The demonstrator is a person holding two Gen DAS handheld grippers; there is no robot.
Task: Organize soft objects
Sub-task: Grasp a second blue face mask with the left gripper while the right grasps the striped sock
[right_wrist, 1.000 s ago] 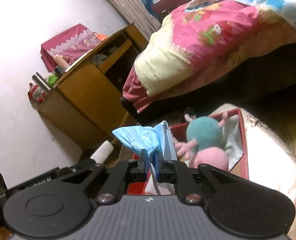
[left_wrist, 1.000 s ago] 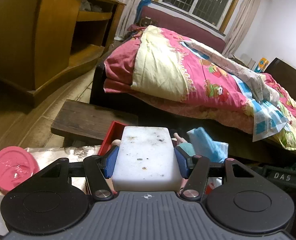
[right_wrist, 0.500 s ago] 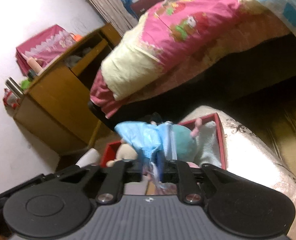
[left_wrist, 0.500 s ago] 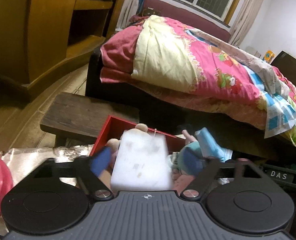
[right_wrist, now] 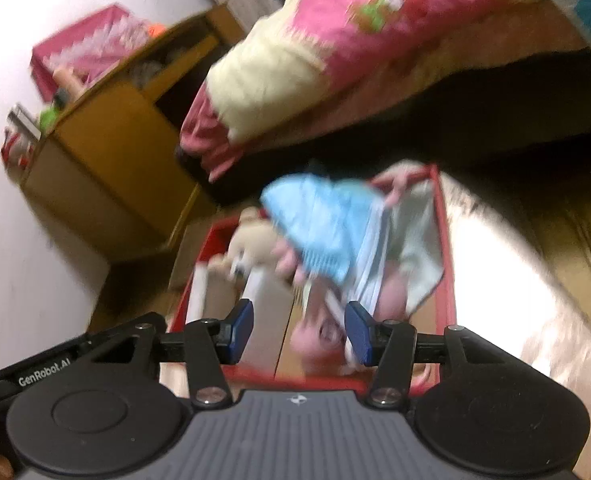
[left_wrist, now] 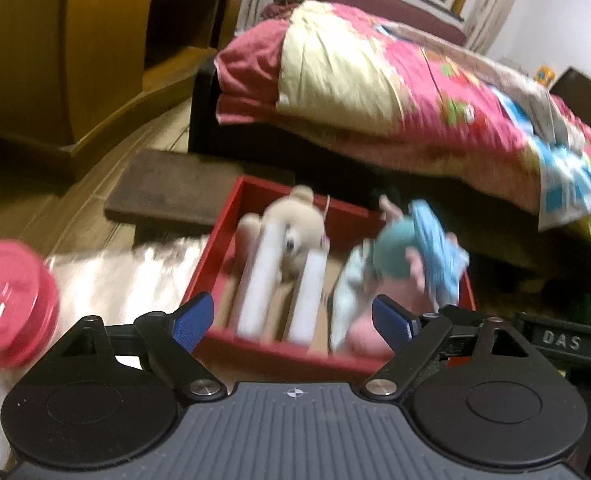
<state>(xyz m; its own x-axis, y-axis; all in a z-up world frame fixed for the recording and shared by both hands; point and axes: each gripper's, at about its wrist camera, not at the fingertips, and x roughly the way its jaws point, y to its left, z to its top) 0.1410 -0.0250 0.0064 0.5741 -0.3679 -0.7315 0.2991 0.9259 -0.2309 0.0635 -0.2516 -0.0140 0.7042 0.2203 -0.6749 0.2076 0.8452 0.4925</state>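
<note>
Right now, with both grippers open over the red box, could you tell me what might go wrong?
1. The blue face mask sits atop the toys near the right gripper, whose jaws have just opened; it may slide out of the red box.
2. The white sponge, released on edge beside the beige bear, may topple.

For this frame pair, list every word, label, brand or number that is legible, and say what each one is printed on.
"DAS" – white letters on a dark bar at the right edge of the left wrist view.
"GenRobot.AI" – white print on the black arm of the right gripper's body, left side of the right wrist view.
The pink quilt on the bed carries cartoon prints; any lettering there is too blurred to read.
No other readable text.
</note>
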